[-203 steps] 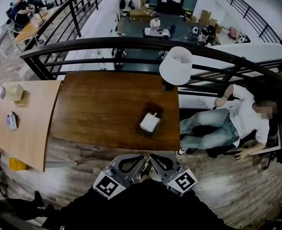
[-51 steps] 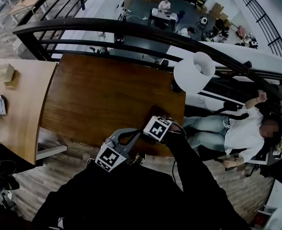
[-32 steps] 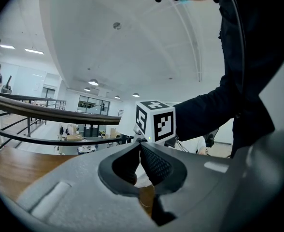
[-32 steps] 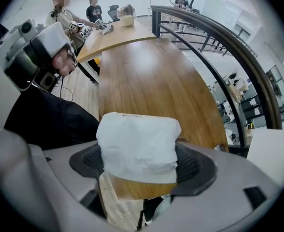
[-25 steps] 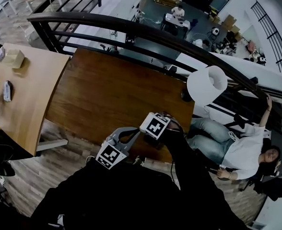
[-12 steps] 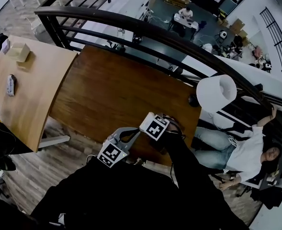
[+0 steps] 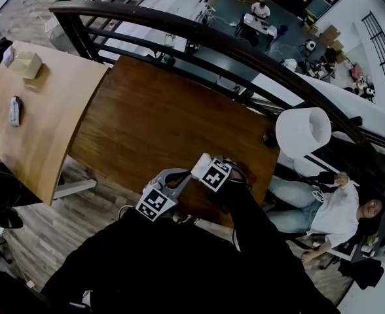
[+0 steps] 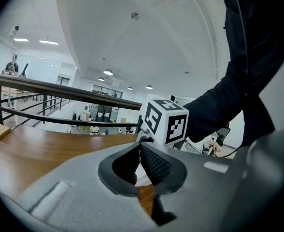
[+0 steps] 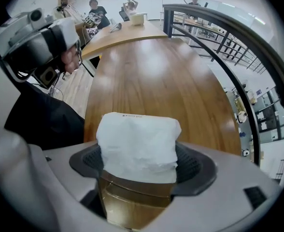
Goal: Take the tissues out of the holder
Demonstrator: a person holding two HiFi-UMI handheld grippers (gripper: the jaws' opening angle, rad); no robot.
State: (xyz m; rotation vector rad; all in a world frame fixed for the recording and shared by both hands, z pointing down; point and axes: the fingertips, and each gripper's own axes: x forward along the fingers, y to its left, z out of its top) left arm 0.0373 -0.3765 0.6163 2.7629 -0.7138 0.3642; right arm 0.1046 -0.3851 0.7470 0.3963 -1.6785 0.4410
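Observation:
On the dark wooden table, near its front right, my right gripper is shut on the white tissue pack. In the right gripper view the tissue pack fills the span between the pads of the right gripper, and its lower part sits in the brown holder. In the head view the holder is hidden under that gripper. My left gripper hovers just left of it at the table's front edge. The left gripper is shut and holds nothing.
A white lamp stands at the table's right end. A black railing runs behind the table. A light wooden table with a small box adjoins on the left. A person sits to the right.
Since the earliest frame my right gripper has gone from in front of my body to the holder and closed on the pack. Over the last second both grippers have stayed put.

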